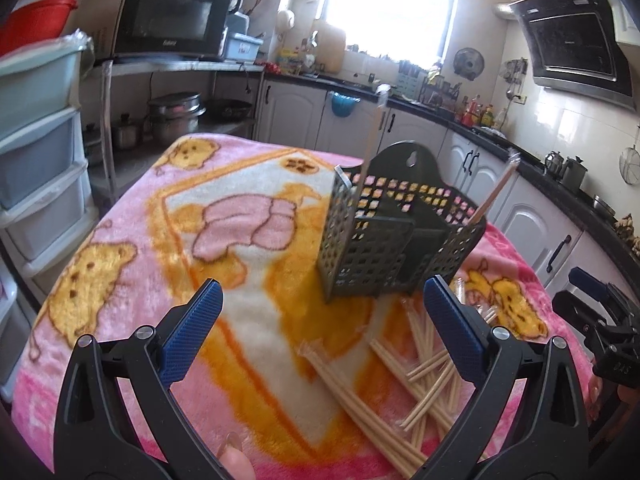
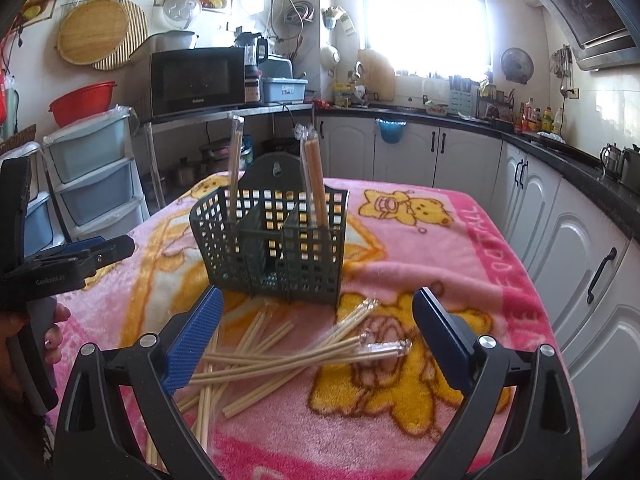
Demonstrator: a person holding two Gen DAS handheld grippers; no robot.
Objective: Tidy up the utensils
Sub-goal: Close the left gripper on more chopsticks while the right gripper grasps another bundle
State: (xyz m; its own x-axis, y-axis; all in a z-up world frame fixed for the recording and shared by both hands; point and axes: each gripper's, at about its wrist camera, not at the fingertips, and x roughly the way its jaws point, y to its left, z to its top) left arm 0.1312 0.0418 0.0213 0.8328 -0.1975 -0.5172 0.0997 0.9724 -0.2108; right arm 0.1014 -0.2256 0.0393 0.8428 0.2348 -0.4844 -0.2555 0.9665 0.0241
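A dark green perforated utensil basket stands on a pink cartoon blanket. Wrapped chopstick pairs stand upright in it: one at its left, one at its right. Several loose chopsticks lie in a heap on the blanket in front of the basket. My left gripper is open and empty, to the left of the heap. My right gripper is open and empty, above the heap. The left gripper also shows at the left edge of the right wrist view.
A plastic drawer unit stands left of the table. A microwave sits on a metal shelf behind. White cabinets under a black counter run along the back and right. The right gripper's body is at the right edge.
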